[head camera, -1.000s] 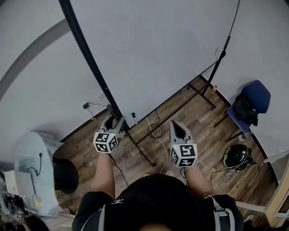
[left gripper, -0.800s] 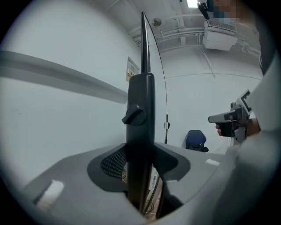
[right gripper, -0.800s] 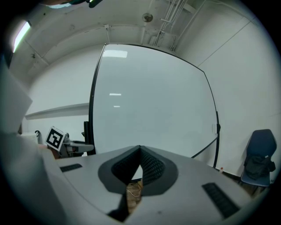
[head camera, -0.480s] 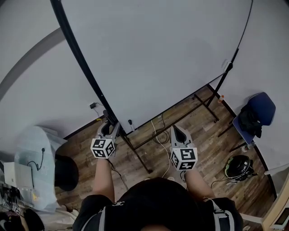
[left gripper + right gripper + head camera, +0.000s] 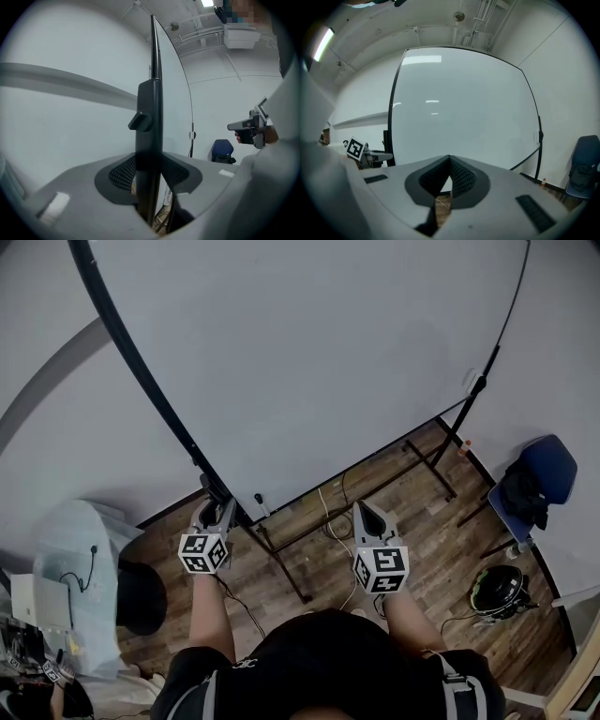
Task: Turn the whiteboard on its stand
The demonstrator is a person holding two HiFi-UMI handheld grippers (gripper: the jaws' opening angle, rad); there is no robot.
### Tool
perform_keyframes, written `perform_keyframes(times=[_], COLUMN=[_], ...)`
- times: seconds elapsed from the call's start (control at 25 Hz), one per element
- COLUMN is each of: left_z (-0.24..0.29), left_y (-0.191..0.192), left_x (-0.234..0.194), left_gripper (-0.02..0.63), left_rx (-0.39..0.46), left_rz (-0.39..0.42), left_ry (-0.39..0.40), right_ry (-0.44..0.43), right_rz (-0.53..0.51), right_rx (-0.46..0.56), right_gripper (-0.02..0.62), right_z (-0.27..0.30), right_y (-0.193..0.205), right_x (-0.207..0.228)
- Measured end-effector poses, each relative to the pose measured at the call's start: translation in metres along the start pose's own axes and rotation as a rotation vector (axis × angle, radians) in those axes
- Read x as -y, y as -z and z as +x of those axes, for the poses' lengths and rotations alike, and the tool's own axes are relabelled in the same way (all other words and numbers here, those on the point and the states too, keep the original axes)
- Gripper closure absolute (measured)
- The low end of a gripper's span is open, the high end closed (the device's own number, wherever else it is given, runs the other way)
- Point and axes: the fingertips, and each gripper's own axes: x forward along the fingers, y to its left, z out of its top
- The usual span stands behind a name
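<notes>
At the left edge of the whiteboard (image 5: 309, 362), which stands upright on its stand (image 5: 281, 563) on the wood floor: the left gripper (image 5: 150, 164) fingers (image 5: 121, 172) have just been closing and now pinch the black frame edge (image 5: 151, 108). The right gripper (image 5: 449, 164) is clear of the board, fingers together, empty.

Judgement: the panel looks large, stiff and fairly light. Its face looks slick, so hold it by the frame. Turn slowly, since the stand may skid or tip.

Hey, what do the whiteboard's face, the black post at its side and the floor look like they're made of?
Whiteboard face: smooth, glossy white coating, likely melamine or enamelled steel; ceiling lights mirror in it.
Side post: matt black, probably painted metal or plastic; can't tell which.
Floor: brown wood-look planks, wood or laminate, with visible grain and seams.
</notes>
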Motion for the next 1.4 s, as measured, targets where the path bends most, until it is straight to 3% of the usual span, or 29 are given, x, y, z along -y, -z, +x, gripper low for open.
perform_keyframes(times=[0.2, 0.4, 0.56, 0.68, 0.8, 0.88, 0.92, 1.2, 1.4], left_z=[0.003, 0.000, -0.003, -0.017, -0.039, -0.042, -0.040, -0.026, -0.011], left_y=[-0.001, 0.000, 0.000, -0.010, -0.025, -0.032, -0.034, -0.049, -0.050], left_x=[0.005, 0.003, 0.005, 0.006, 0.011, 0.023, 0.030, 0.079, 0.120], left_gripper=[0.439, 0.428, 0.426, 0.433, 0.484, 0.555, 0.597, 0.597, 0.597], left_rx=[0.017, 0.027, -0.002, 0.055, 0.144, 0.152, 0.144, 0.114, 0.096], left_rz=[-0.001, -0.074, -0.076, -0.082, -0.051, -0.028, -0.020, -0.057, 0.007], left_ry=[0.002, -0.027, -0.124, -0.215, -0.296, -0.315, -0.315, -0.237, -0.163], right_ry=[-0.004, -0.012, -0.024, -0.034, -0.046, -0.057, -0.062, -0.075, -0.018], right_rz=[0.001, -0.005, -0.005, -0.005, -0.003, 0.001, 0.004, 0.043, 0.006], right_rx=[0.001, 0.005, 0.001, 0.001, -0.004, -0.003, 0.000, 0.071, 0.089], right_gripper=[0.603, 0.603, 0.603, 0.603, 0.603, 0.603, 0.603, 0.603, 0.603], right_z=[-0.001, -0.002, -0.003, -0.002, 0.000, 0.002, 0.002, -0.005, -0.015], right_y=[-0.001, -0.003, -0.003, -0.003, 0.000, 0.001, 0.000, -0.011, -0.014], right_x=[0.007, 0.004, 0.005, 0.000, -0.012, -0.014, -0.015, -0.013, -0.001])
